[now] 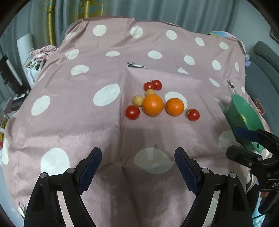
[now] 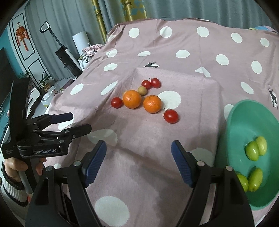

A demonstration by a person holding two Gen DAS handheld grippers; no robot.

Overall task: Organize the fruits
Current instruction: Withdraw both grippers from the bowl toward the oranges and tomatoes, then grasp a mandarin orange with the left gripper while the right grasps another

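Note:
A cluster of fruit lies mid-table on the pink dotted cloth (image 1: 69,122): two oranges (image 1: 153,105) (image 1: 174,107), several red tomatoes (image 1: 132,112) (image 1: 193,114) and two small tan fruits (image 1: 137,100). The same oranges (image 2: 132,99) (image 2: 152,104) and tomatoes (image 2: 171,116) show in the right wrist view. A green bowl (image 2: 244,122) at the right holds several green fruits (image 2: 252,153); it also shows in the left wrist view (image 1: 244,111). My left gripper (image 1: 138,170) is open and empty, short of the cluster. My right gripper (image 2: 139,163) is open and empty, left of the bowl.
Curtains (image 2: 157,8) hang behind the table. Clutter, a white cylinder (image 2: 80,41) and a floor cleaner (image 2: 66,55) stand beyond the table's left edge. A grey chair (image 1: 265,57) is at the right. The cloth hangs over the table edges.

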